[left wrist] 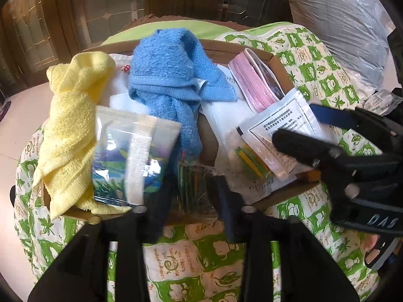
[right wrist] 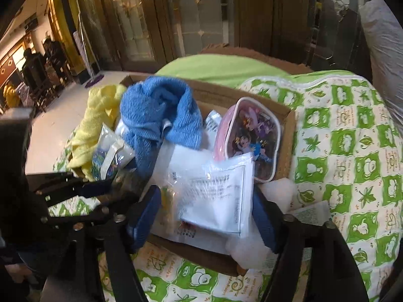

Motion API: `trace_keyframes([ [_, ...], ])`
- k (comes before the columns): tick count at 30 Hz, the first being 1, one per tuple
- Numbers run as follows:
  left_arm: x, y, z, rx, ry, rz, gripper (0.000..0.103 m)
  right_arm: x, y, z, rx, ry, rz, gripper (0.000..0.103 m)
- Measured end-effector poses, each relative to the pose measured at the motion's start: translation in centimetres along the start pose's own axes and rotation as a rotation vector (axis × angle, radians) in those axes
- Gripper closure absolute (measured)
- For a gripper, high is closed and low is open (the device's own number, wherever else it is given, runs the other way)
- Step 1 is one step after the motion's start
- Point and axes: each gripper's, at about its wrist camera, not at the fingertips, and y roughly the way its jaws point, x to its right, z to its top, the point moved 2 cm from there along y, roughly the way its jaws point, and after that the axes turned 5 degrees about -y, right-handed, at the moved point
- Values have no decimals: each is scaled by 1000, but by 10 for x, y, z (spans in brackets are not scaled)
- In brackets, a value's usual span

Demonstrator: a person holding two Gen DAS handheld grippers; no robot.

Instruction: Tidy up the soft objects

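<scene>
A cardboard box (left wrist: 280, 68) on a quilt holds a yellow towel (left wrist: 73, 115), a crumpled blue towel (left wrist: 171, 75), a pink cartoon pouch (right wrist: 252, 136) and several plastic packets. My left gripper (left wrist: 192, 198) stands open at the box's near edge. A clear packet of dark green sticks (left wrist: 195, 188) lies between its fingers, and a colourful sachet (left wrist: 131, 156) leans just to its left. My right gripper (right wrist: 206, 217) is open around a white printed packet (right wrist: 216, 193) that rests in the box. The left wrist view shows the right gripper (left wrist: 302, 128) reaching in from the right.
The box sits on a green-and-white patterned quilt (right wrist: 340, 151) with a plain green cushion (right wrist: 216, 68) behind it. A big clear plastic bag (left wrist: 340, 25) bulges at the back right. Pale floor (left wrist: 20, 115) and wooden doors lie beyond; people (right wrist: 32, 68) stand far left.
</scene>
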Motion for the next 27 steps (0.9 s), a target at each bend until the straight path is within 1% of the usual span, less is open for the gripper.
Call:
trace_keyframes([
  [1,1,-1,-1,2,4,0,50,1,-3,0,9,8,2,30],
  [4,5,-4,-3,4,8,-2,41,4,-11,-2,34,29,5,26],
  [8,10,-10,-6,16,10,3,32,7,-21,-8,51,59,6,22],
  [9,10,-12,-7,20,10,13,25,8,-23,-10,54,68,7,21],
  [10,11,-14,-8,27,12,24,21,10,-26,-12,56,79,8,18],
  [14,12,-27,-17,48,6,44,21,15,-40,-21,65,134,8,12],
  [15,12,-30,-19,54,6,51,21,15,-45,-23,69,145,11,10],
  [16,12,-34,-23,63,6,66,21,15,-49,-25,72,154,14,5],
  [18,12,-42,-29,77,9,93,21,15,-56,-30,76,173,22,0],
  [20,14,-52,-36,106,25,123,21,14,-63,-36,71,189,39,0],
  [23,19,-69,-48,151,56,172,21,9,-69,-45,41,195,49,0],
  [27,23,-92,-60,208,48,196,21,1,-78,-56,16,195,19,0],
])
